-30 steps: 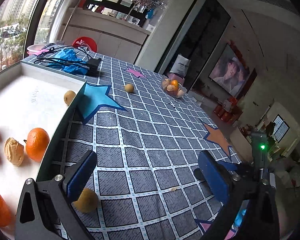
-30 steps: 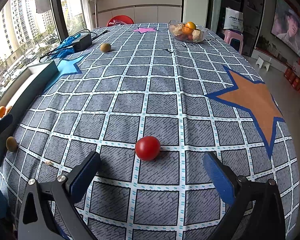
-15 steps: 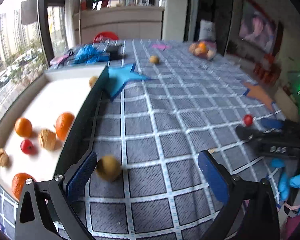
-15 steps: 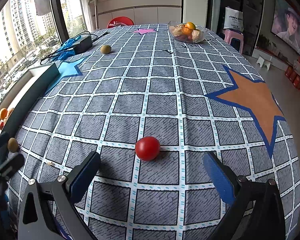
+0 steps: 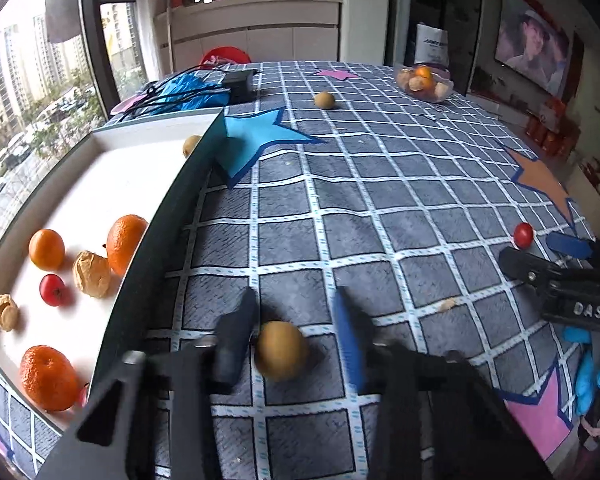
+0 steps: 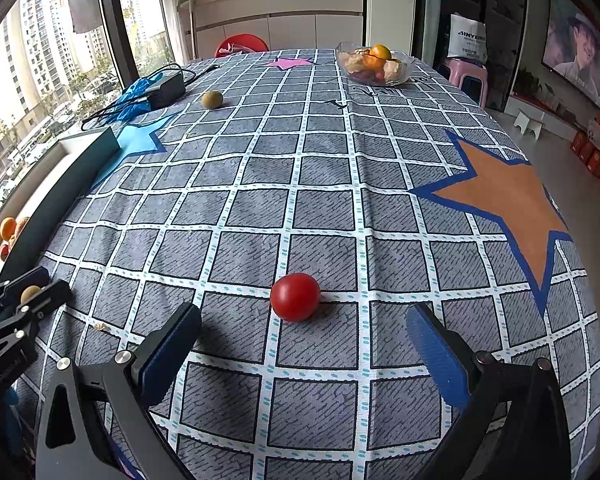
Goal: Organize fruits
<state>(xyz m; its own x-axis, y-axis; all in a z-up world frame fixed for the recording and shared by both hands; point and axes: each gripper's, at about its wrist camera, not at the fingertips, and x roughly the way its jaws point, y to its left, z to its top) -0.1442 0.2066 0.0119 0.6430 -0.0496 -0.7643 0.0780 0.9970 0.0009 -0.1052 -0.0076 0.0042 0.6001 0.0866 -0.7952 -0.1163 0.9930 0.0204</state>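
Tray [image 5: 168,216] at left edge: oranges, walnuts, small red fruit. Left gripper [image 5: 290,330] blurred, jaws narrowed around brown fruit [image 5: 280,350] on cloth beside tray; contact unclear. Right gripper [image 6: 304,344] jaws wide, tomato [image 6: 295,297] on cloth just ahead between tips, untouched.

Round fruit [image 5: 281,350] between left tongs [image 5: 292,340], right of tray [image 5: 148,248].
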